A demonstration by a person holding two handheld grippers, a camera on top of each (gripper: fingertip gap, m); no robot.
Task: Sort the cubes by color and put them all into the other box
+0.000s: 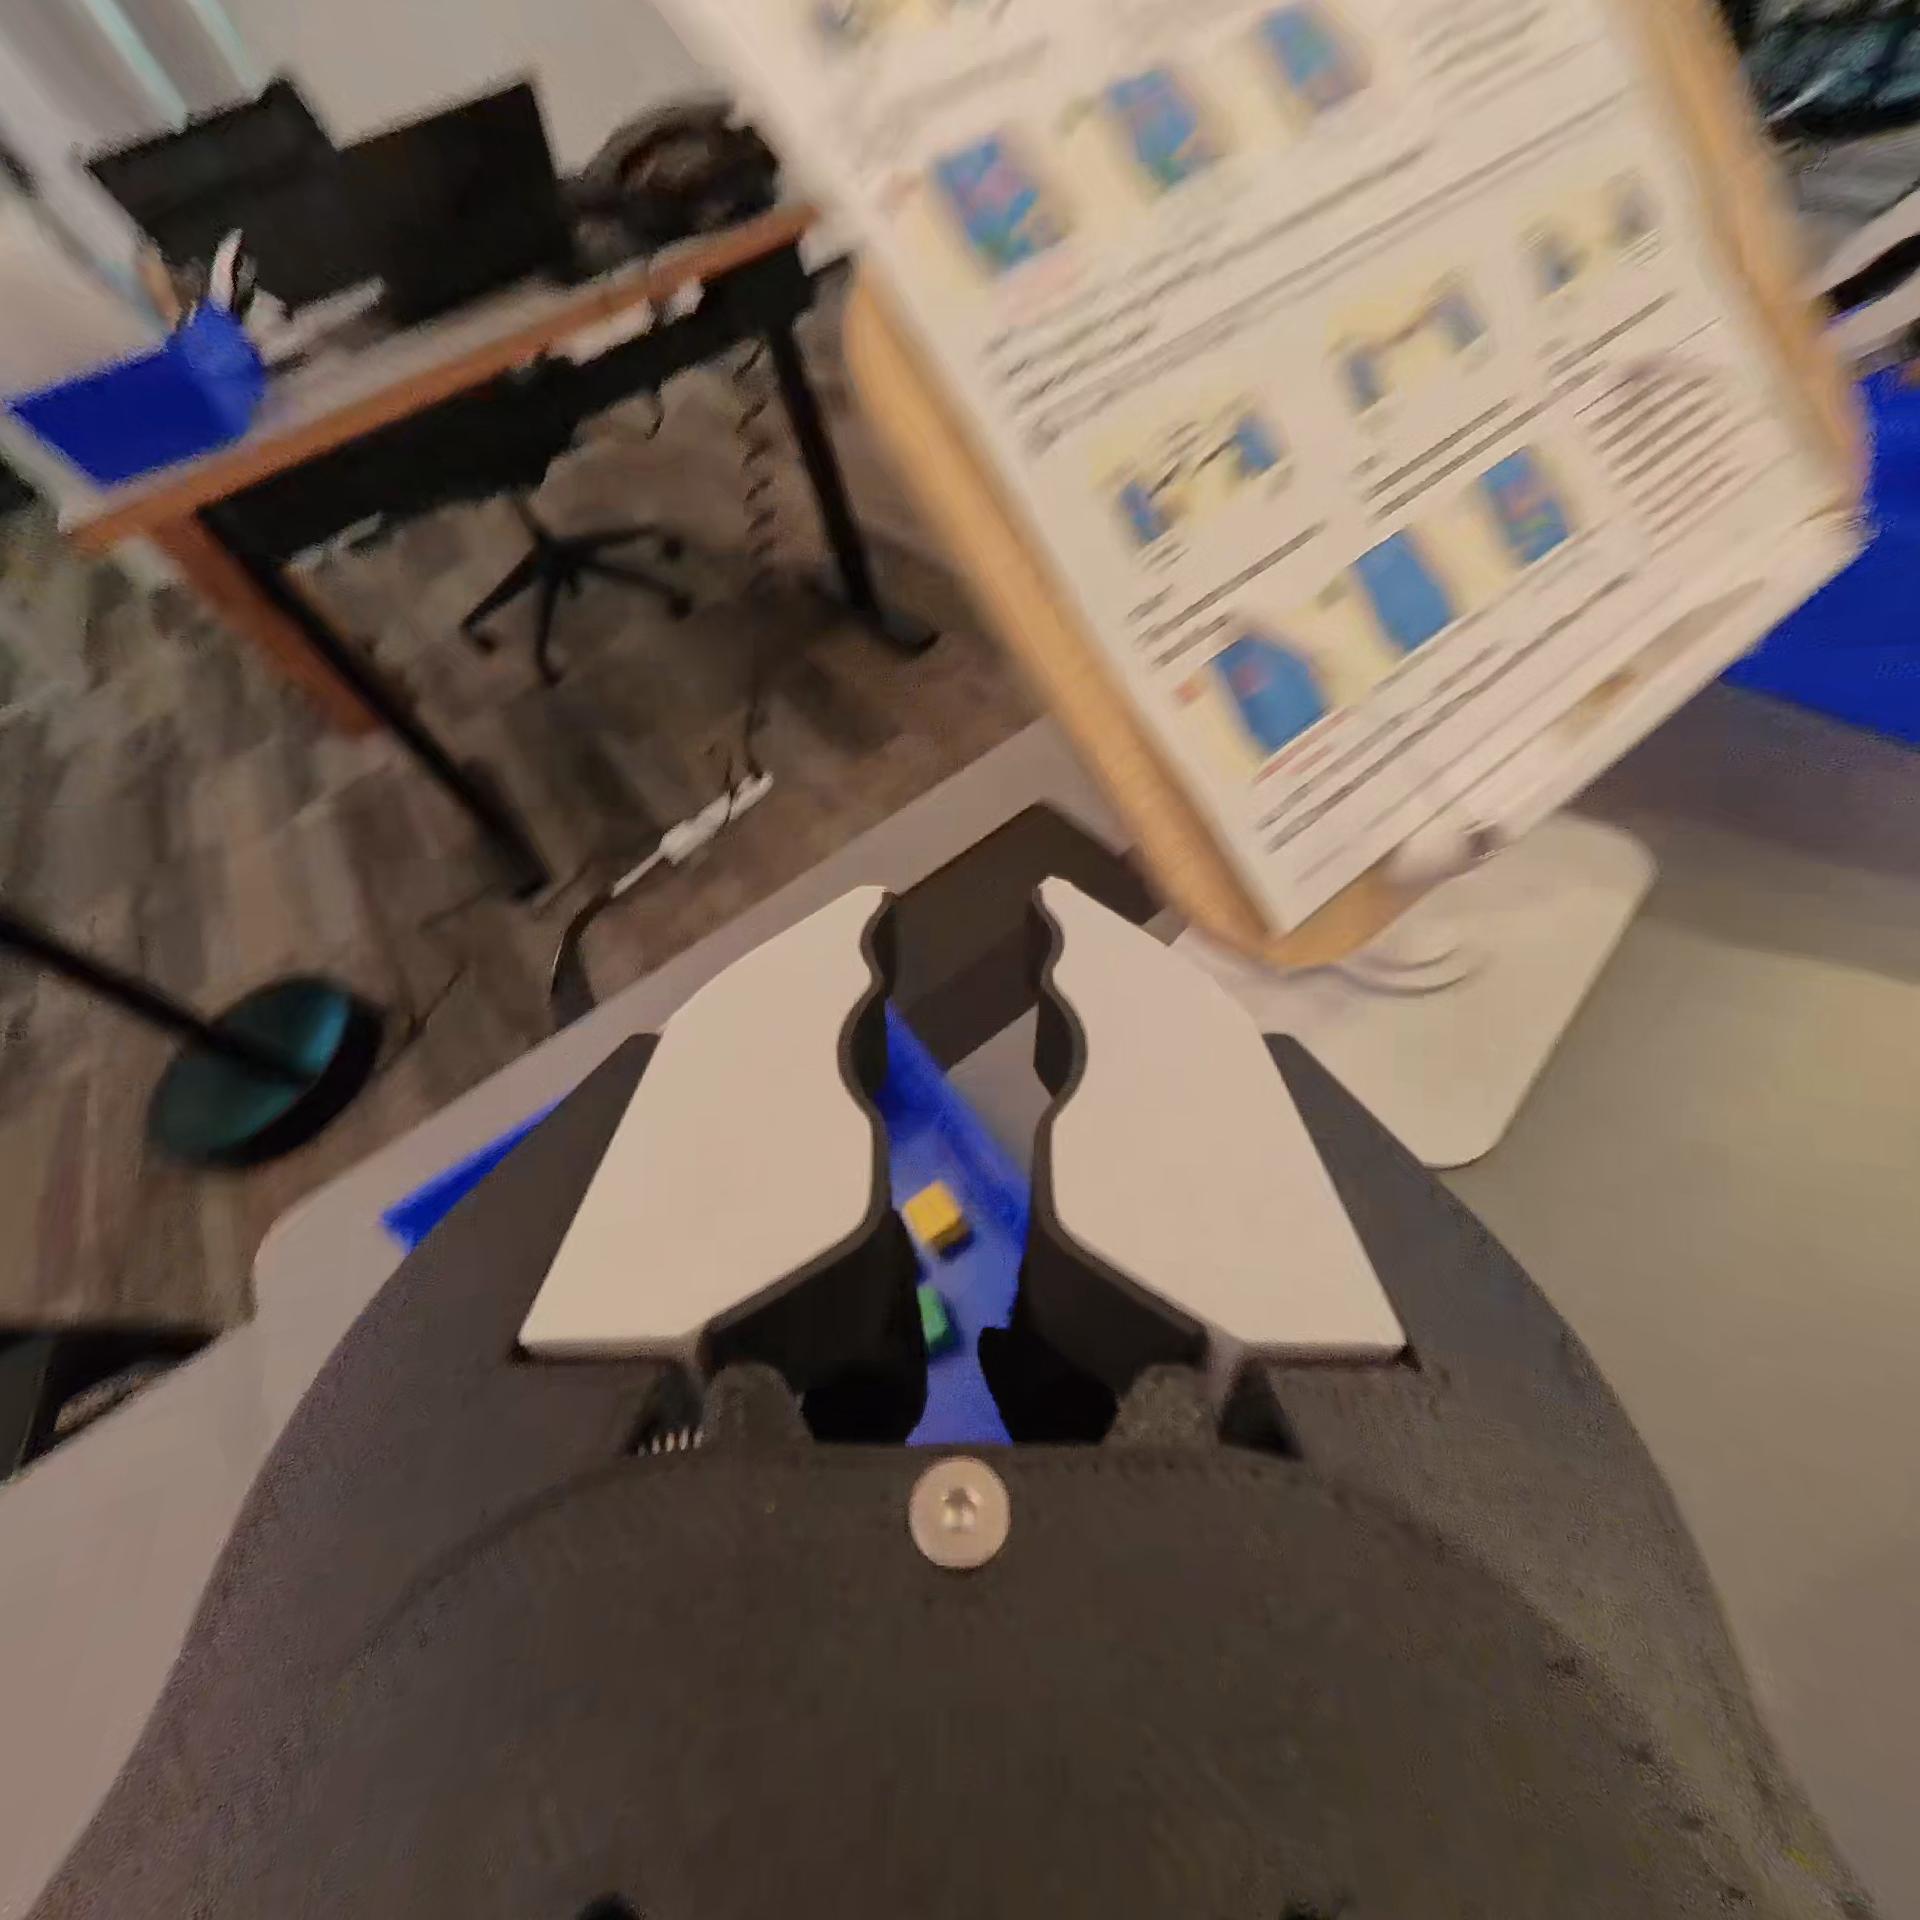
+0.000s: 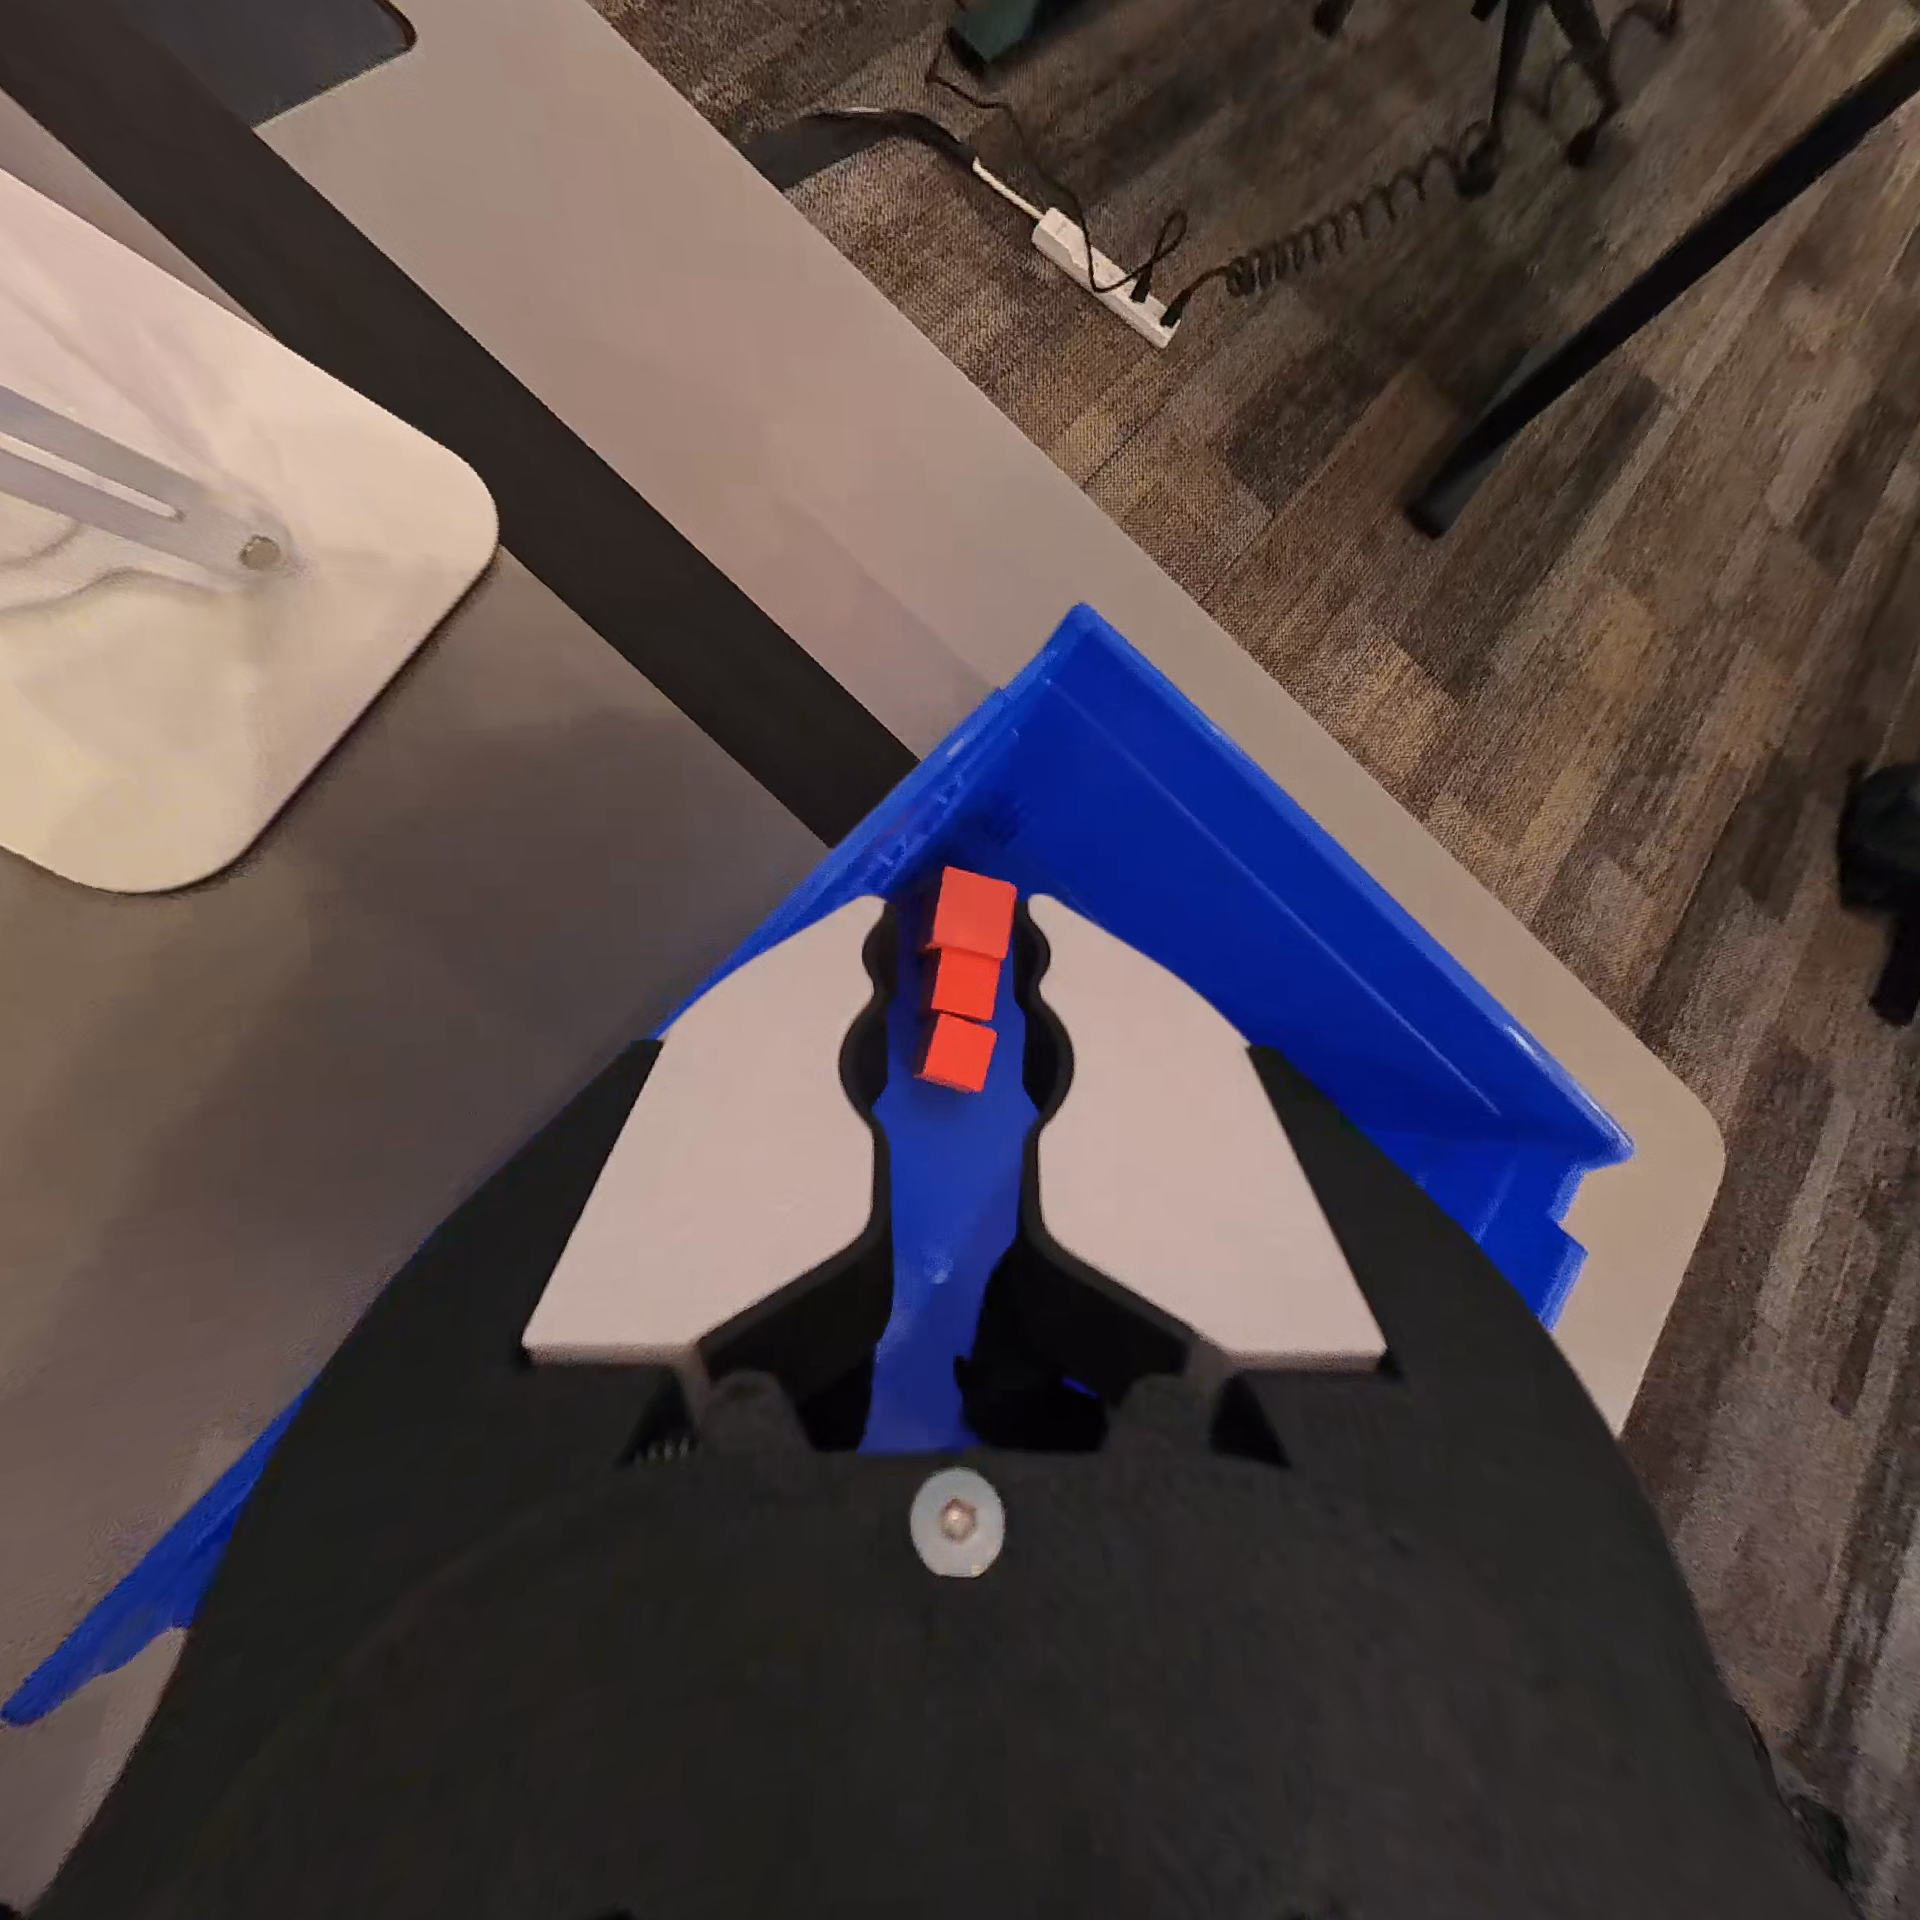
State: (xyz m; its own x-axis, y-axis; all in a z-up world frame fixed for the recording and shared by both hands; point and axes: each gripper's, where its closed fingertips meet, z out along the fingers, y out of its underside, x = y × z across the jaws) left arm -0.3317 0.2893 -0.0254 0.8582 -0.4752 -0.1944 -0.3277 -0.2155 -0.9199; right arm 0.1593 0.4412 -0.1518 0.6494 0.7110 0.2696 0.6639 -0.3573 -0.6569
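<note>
Hovering over the corner of the blue box (image 2: 1247, 883), the right gripper (image 2: 956, 914) pinches a red cube (image 2: 975, 912) above two red cubes (image 2: 961, 1018) lined up below, keeping the colour grouped. The left gripper (image 1: 961, 904), jaws parted and empty, waits over another blue box (image 1: 935, 1091) with a yellow cube (image 1: 933, 1214) and a green cube (image 1: 933, 1320).

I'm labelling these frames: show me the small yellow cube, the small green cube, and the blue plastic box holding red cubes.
Small yellow cube (image 1: 932, 1214), left wrist view, top face.
Small green cube (image 1: 934, 1322), left wrist view, visible side.
Blue plastic box (image 2: 1226, 883), right wrist view, inner wall.
</note>
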